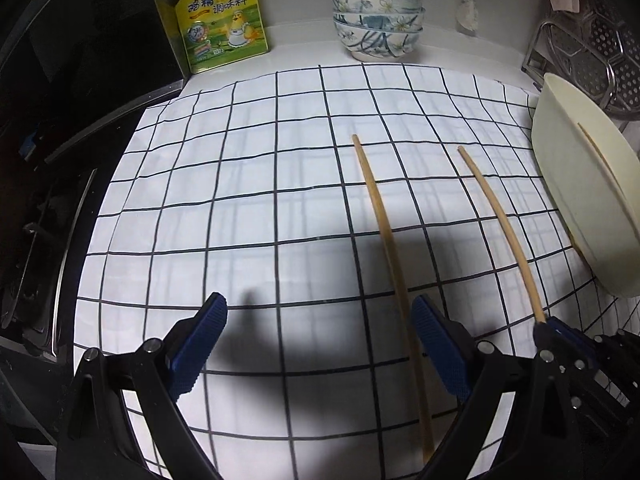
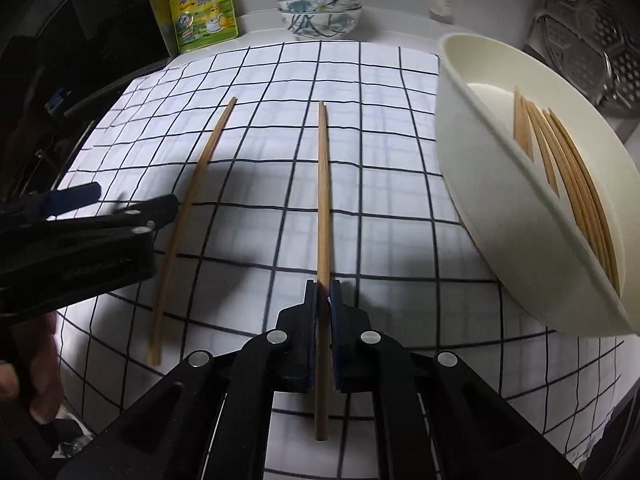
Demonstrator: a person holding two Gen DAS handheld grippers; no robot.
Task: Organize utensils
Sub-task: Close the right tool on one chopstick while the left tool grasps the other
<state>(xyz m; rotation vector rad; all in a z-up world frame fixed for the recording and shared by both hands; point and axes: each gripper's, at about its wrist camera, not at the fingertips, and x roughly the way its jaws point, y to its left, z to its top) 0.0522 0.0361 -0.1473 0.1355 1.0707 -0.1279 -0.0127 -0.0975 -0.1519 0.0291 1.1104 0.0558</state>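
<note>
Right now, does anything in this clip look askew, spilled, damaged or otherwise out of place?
Nothing is spilled or broken. One chopstick lies loose on the checked cloth, apart from the bundle in the cream container, which lies on its side. The right gripper is shut on a second chopstick; the left gripper is open.

One bamboo chopstick (image 2: 324, 184) pinched; another (image 2: 188, 216) flat on checked cloth (image 2: 380, 92).
</note>
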